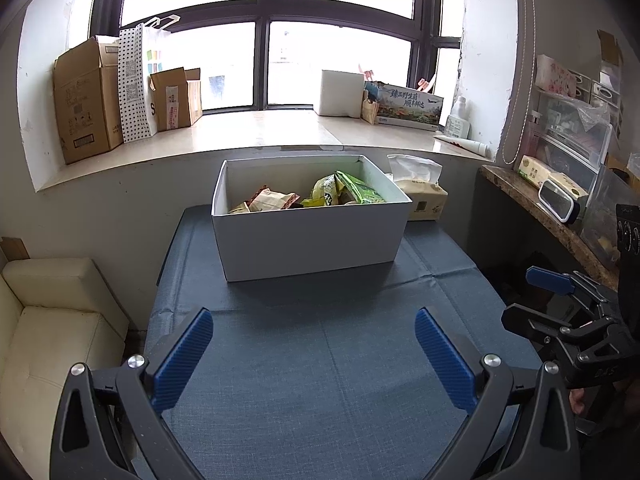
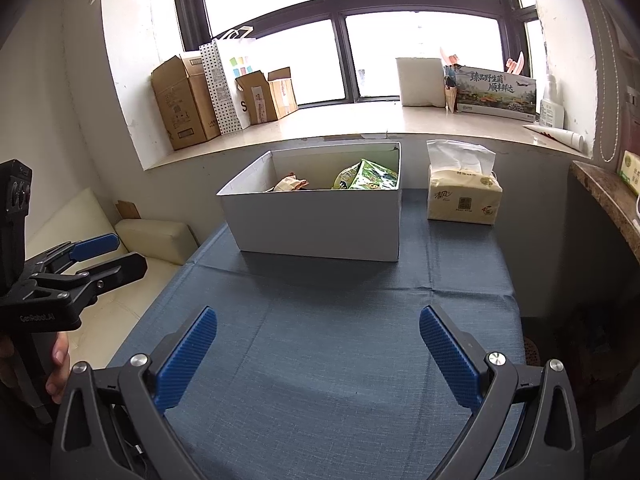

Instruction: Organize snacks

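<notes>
Both of my claws, the left claw [image 1: 314,354] and the right claw [image 2: 318,354], hang wide open and empty over the near tabletop [image 1: 320,360], and since the snacks [image 1: 320,196] lie loose in the far white box [image 1: 308,240], I judge a careless reach could shove that light box or crush a packet.

Both grippers hover over the bench [image 1: 320,360], jaws spread wide, holding nothing. The left gripper [image 1: 314,354] sits beside the right gripper [image 2: 318,354].

Both wrist cameras sit low over the table's [image 1: 320,360] near edge, facing the window. Left looks from the left, right from the right; both share the white box [image 1: 308,240].
</notes>
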